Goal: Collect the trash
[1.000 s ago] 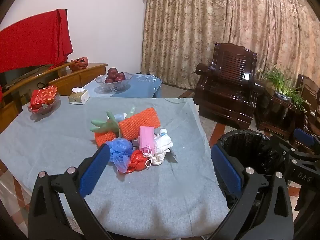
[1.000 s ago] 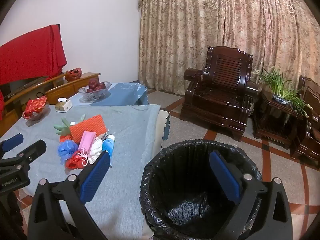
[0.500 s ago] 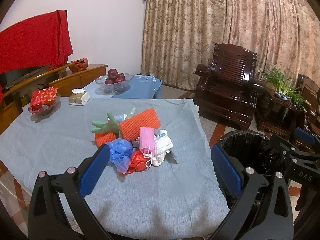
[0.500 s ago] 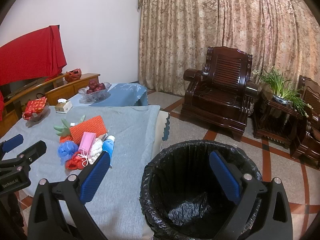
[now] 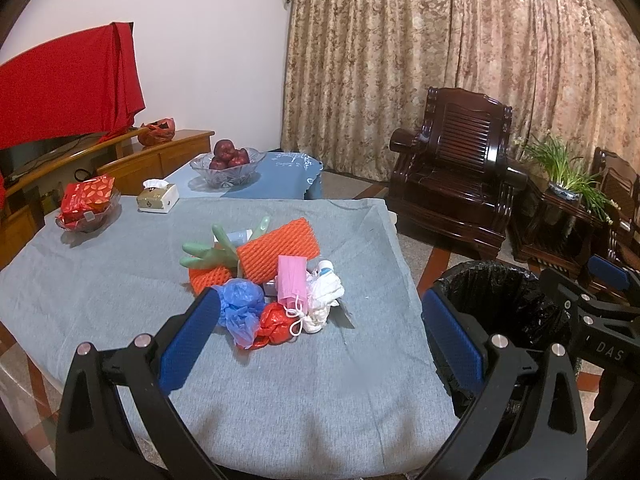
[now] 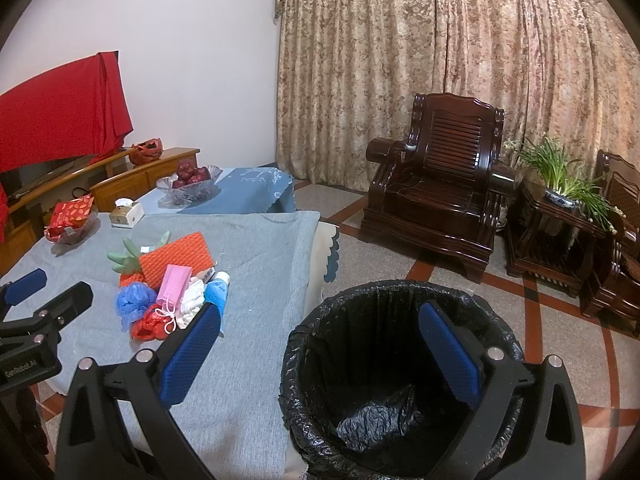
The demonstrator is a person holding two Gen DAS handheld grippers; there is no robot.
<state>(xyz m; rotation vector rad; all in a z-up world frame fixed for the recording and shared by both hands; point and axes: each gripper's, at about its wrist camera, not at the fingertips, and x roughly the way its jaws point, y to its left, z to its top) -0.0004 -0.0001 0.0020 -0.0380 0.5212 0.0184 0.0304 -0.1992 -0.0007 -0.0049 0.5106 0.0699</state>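
Observation:
A pile of trash lies mid-table on the grey cloth (image 5: pixel 120 280): orange foam net (image 5: pixel 276 252), green glove (image 5: pixel 208 252), pink mask (image 5: pixel 292 280), blue bag (image 5: pixel 240 304), red bag (image 5: pixel 272 324), white wad (image 5: pixel 320 296). The pile also shows in the right wrist view, with the pink mask (image 6: pixel 174 282) on top. A bin lined with a black bag (image 6: pixel 400 360) stands on the floor right of the table. My left gripper (image 5: pixel 316 340) is open and empty, just short of the pile. My right gripper (image 6: pixel 320 344) is open and empty above the bin's rim.
A tissue box (image 5: pixel 158 198), a dish with a red packet (image 5: pixel 86 208) and a glass bowl of apples (image 5: pixel 226 164) stand at the table's back. A dark wooden armchair (image 5: pixel 452 184) and a side table with a plant (image 5: pixel 568 184) stand beyond the bin.
Both grippers have barely shifted; the views are almost the same. Nothing was taken hold of.

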